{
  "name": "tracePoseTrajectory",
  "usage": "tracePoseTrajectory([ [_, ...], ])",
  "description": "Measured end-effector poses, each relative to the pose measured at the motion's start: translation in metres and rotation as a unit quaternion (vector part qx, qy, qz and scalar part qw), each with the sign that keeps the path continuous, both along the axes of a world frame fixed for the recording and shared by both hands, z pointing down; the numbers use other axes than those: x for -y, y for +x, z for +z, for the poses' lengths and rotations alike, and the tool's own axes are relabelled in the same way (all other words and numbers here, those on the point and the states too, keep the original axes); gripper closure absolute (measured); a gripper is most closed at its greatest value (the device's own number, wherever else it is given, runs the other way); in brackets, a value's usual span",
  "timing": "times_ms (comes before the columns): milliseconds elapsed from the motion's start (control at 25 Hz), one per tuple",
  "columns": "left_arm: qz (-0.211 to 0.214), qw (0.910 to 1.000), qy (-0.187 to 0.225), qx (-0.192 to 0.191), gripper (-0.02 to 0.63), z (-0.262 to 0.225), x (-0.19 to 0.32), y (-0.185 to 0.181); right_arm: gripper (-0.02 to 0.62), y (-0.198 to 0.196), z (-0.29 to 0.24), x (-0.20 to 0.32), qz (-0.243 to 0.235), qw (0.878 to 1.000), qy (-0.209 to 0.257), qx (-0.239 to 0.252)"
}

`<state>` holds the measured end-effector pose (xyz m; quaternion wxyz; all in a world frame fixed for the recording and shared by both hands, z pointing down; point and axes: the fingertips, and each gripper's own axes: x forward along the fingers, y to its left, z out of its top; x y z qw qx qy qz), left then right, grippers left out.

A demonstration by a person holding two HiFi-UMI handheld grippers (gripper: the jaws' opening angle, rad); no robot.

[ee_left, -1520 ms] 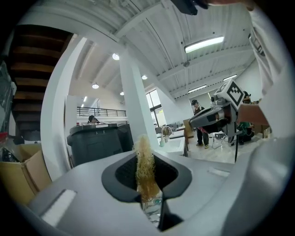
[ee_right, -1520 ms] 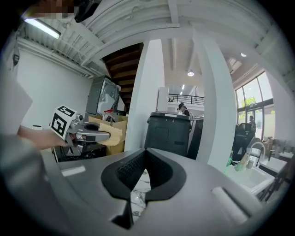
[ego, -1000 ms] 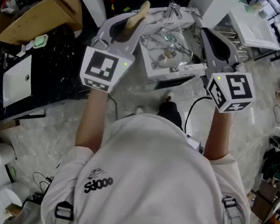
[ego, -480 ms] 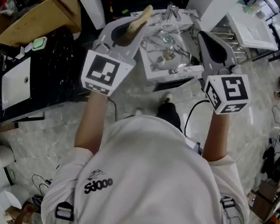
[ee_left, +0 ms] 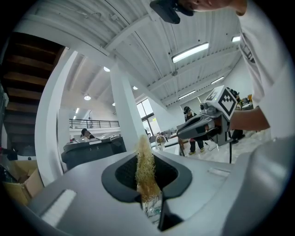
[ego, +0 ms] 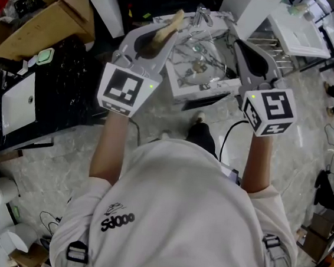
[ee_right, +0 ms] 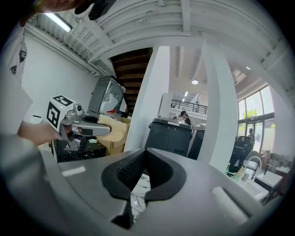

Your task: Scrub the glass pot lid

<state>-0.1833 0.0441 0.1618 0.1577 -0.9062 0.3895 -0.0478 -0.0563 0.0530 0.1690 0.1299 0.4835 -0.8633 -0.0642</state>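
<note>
My left jaws are clamped on the lower end of a tan, fibrous scrubber [ee_left: 145,168], and my right jaws are pressed together with nothing between them; only a sliver of marbled counter shows through the slit below the pads. I hold the left gripper [ee_left: 148,186] and the right gripper [ee_right: 142,171] lifted and tipped up, so their own cameras look across the hall at pillars and ceiling, not down at the work.

The glass pot lid [ego: 204,54] lies in the small white sink [ego: 179,78] ahead of me. In the head view it sits between the two grippers and below them, and neither touches it.

I judge I grip the scrubber by one end so that a long free length stands clear of the pads and can reach the glass. The right gripper is empty, I take it, so it can steady the lid. The lid being in the basin under the faucet [ego: 203,12] suits wet scrubbing, which has not yet begun.

By count:
- two grippers, each carrying one marker cube, left [ego: 126,87] and right [ego: 270,111]
- one scrubber
- one lid that I can make out
- one sink with one faucet
- one cardboard box [ego: 46,10] off to my left

A few pale bits in the basin are too blurred to count
</note>
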Motion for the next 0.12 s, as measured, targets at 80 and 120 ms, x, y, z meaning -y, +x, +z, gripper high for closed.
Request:
tracePoseTrajectory([
  [80,0.002,1.0000,-0.001,-0.002,0.555,0.0003,0.0015,0.0021,0.595,0.0018,0.0018,0.0018,0.000,1.000,-0.001,-0.001],
  [120,0.002,1.0000,-0.001,-0.003,0.555,0.0004,0.0023,0.0031,0.595,0.0028,0.0026,0.0028,-0.001,1.000,-0.002,-0.002],
])
